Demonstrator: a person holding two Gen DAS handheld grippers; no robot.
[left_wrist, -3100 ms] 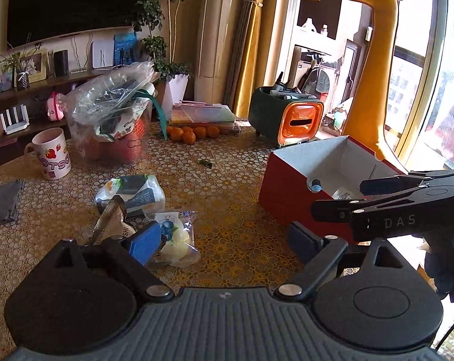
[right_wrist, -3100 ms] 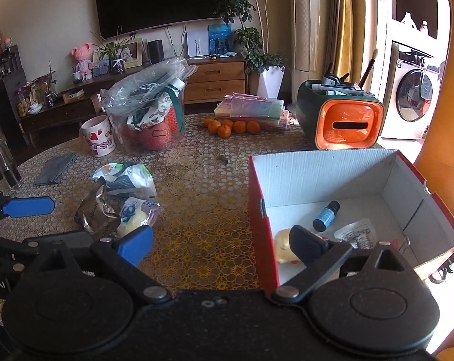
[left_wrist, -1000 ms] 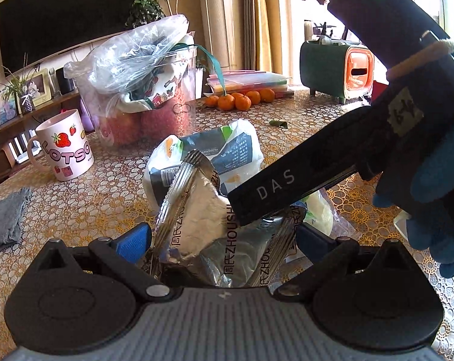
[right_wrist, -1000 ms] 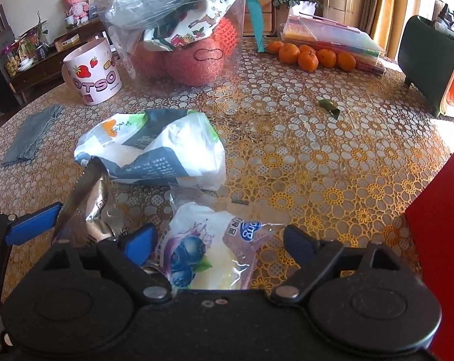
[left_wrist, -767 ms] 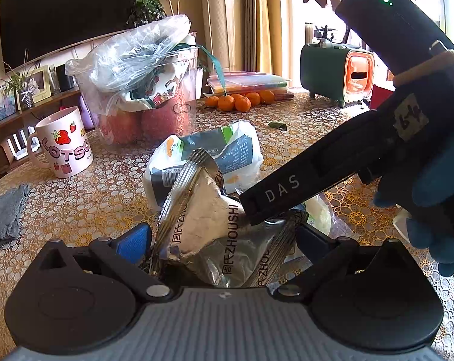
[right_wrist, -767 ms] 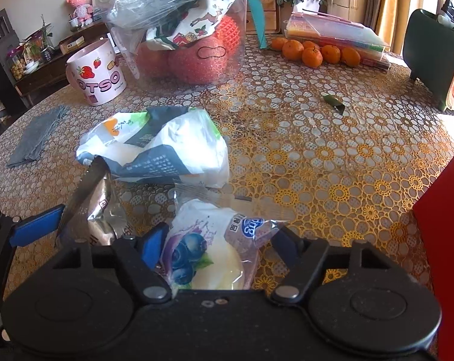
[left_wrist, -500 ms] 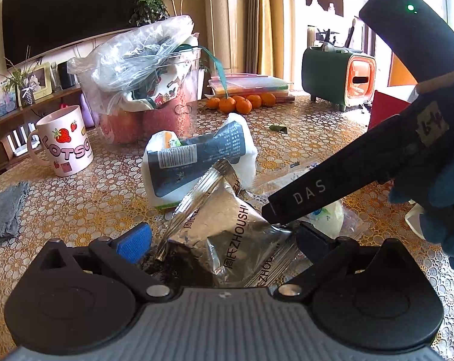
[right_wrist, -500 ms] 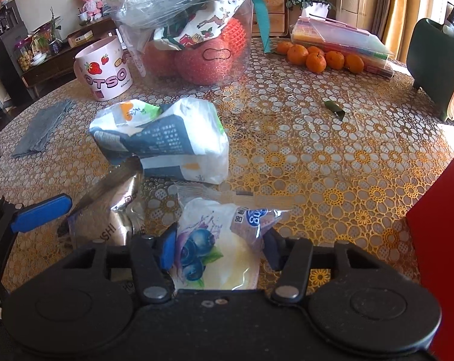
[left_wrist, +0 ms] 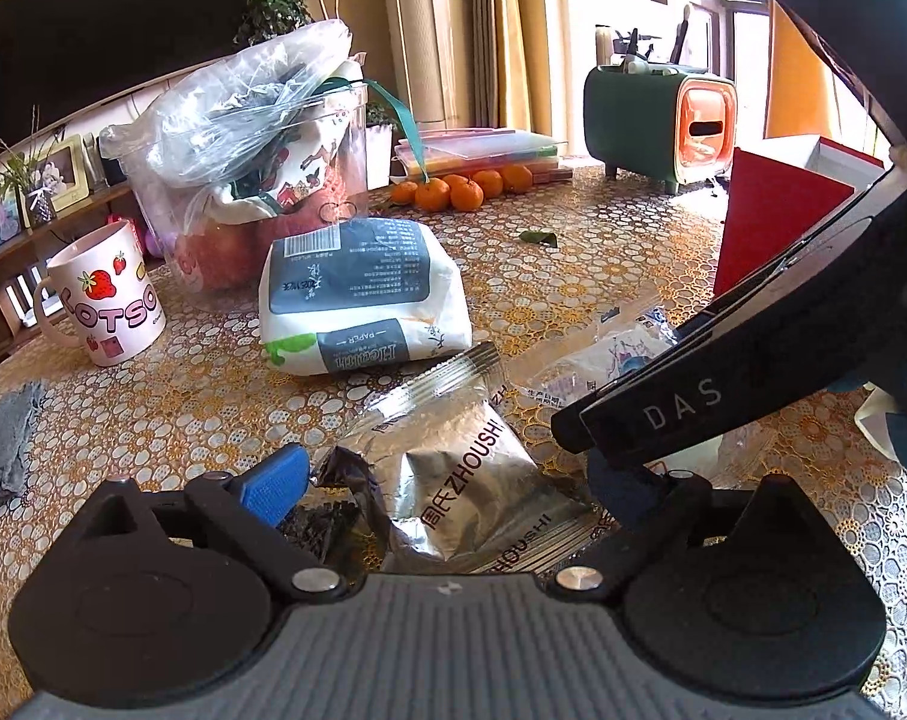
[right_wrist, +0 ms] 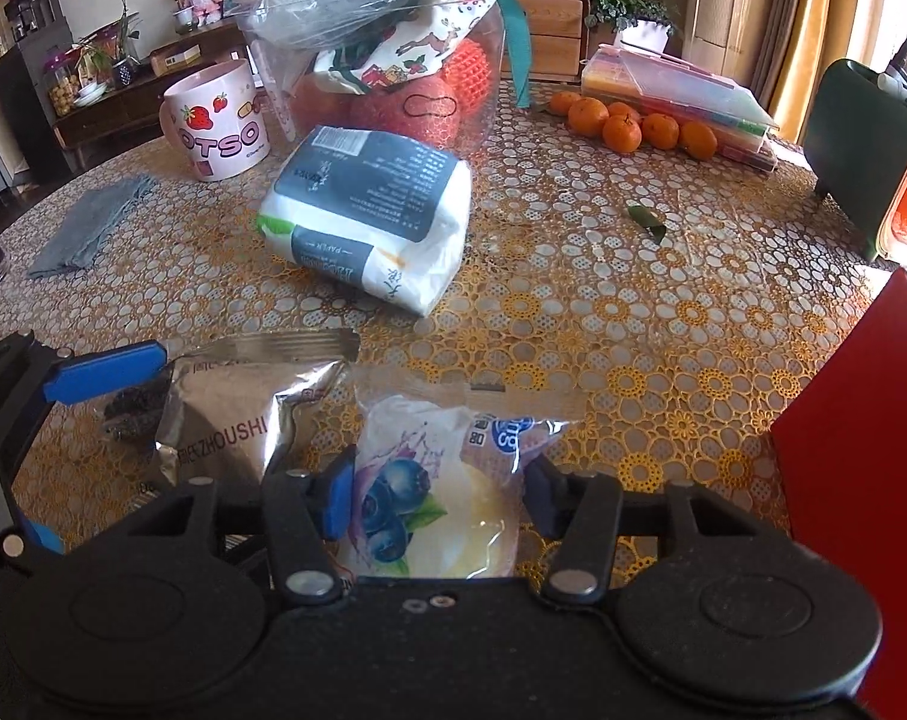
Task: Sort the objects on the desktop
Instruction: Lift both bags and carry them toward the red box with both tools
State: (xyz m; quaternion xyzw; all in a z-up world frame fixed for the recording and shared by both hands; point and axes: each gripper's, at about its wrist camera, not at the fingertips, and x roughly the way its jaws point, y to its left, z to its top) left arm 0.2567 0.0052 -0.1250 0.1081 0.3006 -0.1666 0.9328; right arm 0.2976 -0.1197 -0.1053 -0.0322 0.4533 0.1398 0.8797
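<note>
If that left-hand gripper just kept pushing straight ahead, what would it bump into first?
Probably the silver foil snack packet lying between the open left gripper's fingers; beyond it, likely the white tissue pack, though depth is uncertain.

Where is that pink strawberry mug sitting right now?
The mug stands far left on the table in both wrist views, left of the clear fruit tub and behind the grey cloth.

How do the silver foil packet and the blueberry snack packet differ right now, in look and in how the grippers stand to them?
The silver foil packet is opaque and metallic with ZHOUSHI lettering; the blueberry packet is partly clear, printed with blueberries. The right gripper is shut on the blueberry packet, pads pressing its sides; the left gripper merely straddles the foil packet, jaws wide. Both are small sealed packets lying side by side on the gold patterned tablecloth.
</note>
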